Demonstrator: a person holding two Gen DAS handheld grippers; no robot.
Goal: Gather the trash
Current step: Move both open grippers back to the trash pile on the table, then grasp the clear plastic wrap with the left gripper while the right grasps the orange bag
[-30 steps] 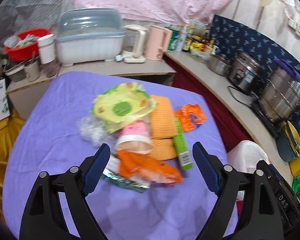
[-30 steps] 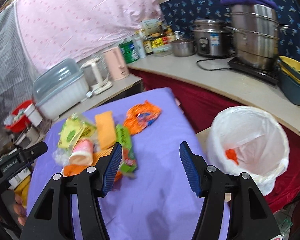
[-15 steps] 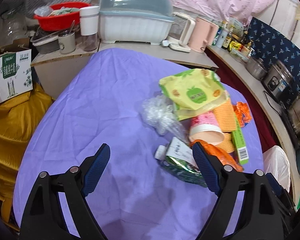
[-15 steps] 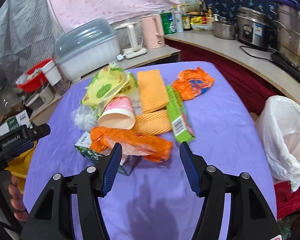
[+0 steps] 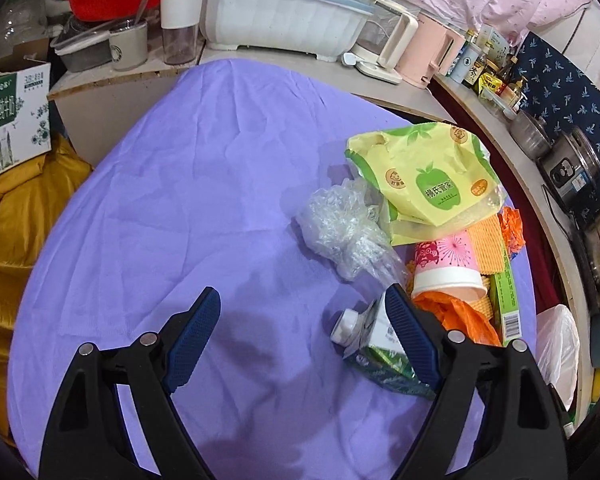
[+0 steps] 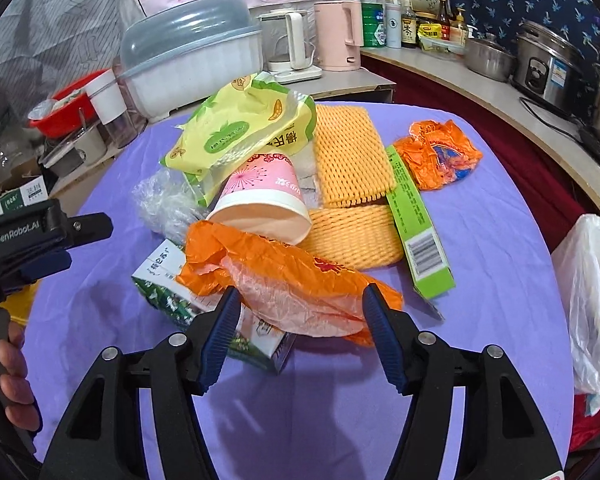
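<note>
A trash heap lies on the purple tablecloth [image 6: 480, 280]: an orange plastic bag [image 6: 292, 276], a green milk carton [image 6: 172, 284], a pink paper cup [image 6: 260, 204], a yellow-green snack bag [image 6: 244, 132], clear crumpled plastic [image 5: 340, 224], orange foam nets [image 6: 352, 160], a green box [image 6: 416, 224] and an orange wrapper [image 6: 436, 156]. My right gripper [image 6: 300, 320] is open, its fingers on either side of the orange bag's near edge. My left gripper [image 5: 304, 320] is open and empty over bare cloth, with the carton [image 5: 376, 348] beside its right finger.
A white-lined trash bin [image 6: 592, 300] stands off the table's right edge. A counter behind holds a dish rack [image 6: 192, 68], kettles [image 6: 336, 36], bottles and cookers [image 6: 548, 68]. A cardboard box [image 5: 12, 120] and yellow cloth [image 5: 16, 216] lie left of the table.
My right gripper has swung from the bin toward the heap and closed in on the orange bag. My left gripper has shifted left, off the heap, over bare cloth.
</note>
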